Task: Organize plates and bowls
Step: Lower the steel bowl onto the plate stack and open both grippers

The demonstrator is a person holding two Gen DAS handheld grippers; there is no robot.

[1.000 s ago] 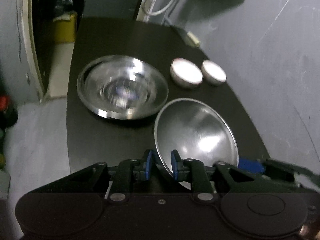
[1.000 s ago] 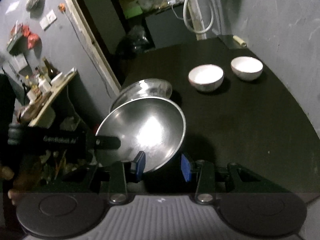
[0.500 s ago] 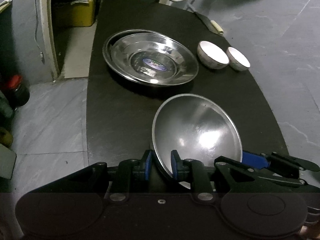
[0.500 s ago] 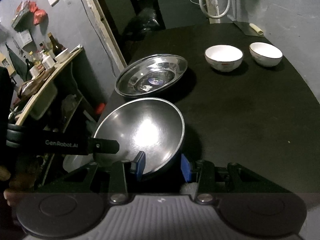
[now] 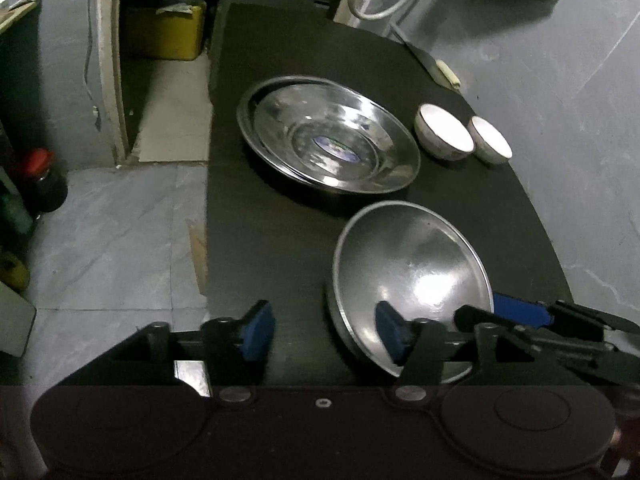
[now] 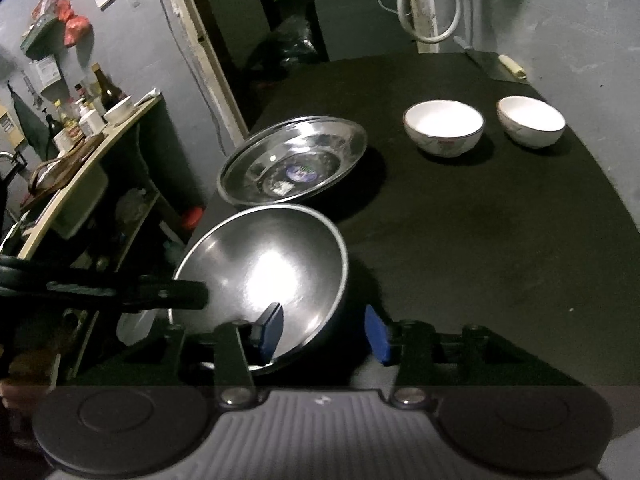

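A steel bowl [image 5: 416,276] sits on the black table near its front edge, also in the right wrist view [image 6: 268,272]. My left gripper [image 5: 320,330] is open, its jaws wide on either side of the bowl's near left rim. My right gripper [image 6: 324,334] is open, its jaws either side of the bowl's near rim without pinching it. A stack of steel plates [image 5: 328,136] lies farther back, also in the right wrist view [image 6: 292,160]. Two white bowls [image 6: 442,128] [image 6: 530,120] stand at the far right.
The black table [image 6: 480,240] ends at a drop to the floor on the left. A shelf with bottles [image 6: 80,120] stands left of it. A grey wall runs along the right. A white hose [image 6: 424,8] hangs at the back.
My left gripper has opened wide and let go of the steel bowl's rim. My right gripper's jaws have widened a little. The bowl now rests on the table.
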